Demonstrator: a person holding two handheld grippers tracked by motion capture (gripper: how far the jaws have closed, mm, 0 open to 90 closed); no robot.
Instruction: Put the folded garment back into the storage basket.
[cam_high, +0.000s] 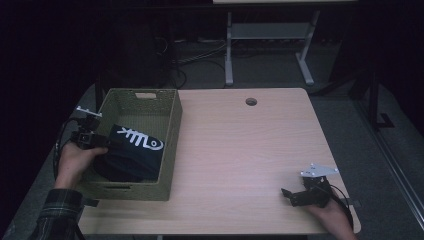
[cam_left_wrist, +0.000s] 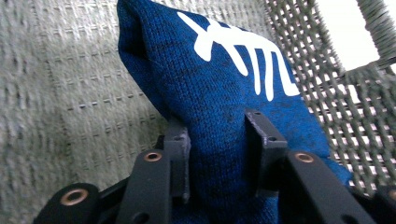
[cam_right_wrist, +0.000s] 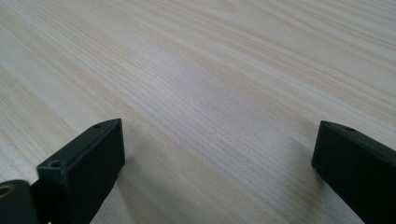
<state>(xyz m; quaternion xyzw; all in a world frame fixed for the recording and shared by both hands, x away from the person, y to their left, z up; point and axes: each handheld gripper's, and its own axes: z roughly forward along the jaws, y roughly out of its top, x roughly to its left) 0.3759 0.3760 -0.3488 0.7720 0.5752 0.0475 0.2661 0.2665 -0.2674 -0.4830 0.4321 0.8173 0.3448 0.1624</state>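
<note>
Plaid sleeve (cam_high: 59, 207); black jaws

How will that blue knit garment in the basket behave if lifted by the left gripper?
Probably floppy: the blue knit garment bunches between the left gripper jaws and slumps in the woven basket. Likely light for its bulk. The coarse knit probably resists slipping, though loose folds could snag the weave.

One woven basket (cam_high: 167, 145) is sitting by the left gripper (cam_high: 95, 140), one blue garment (cam_high: 132, 152) lying between its jaws; two grippers are showing, the right gripper (cam_high: 292, 196) on the table (cam_high: 240, 150).
</note>
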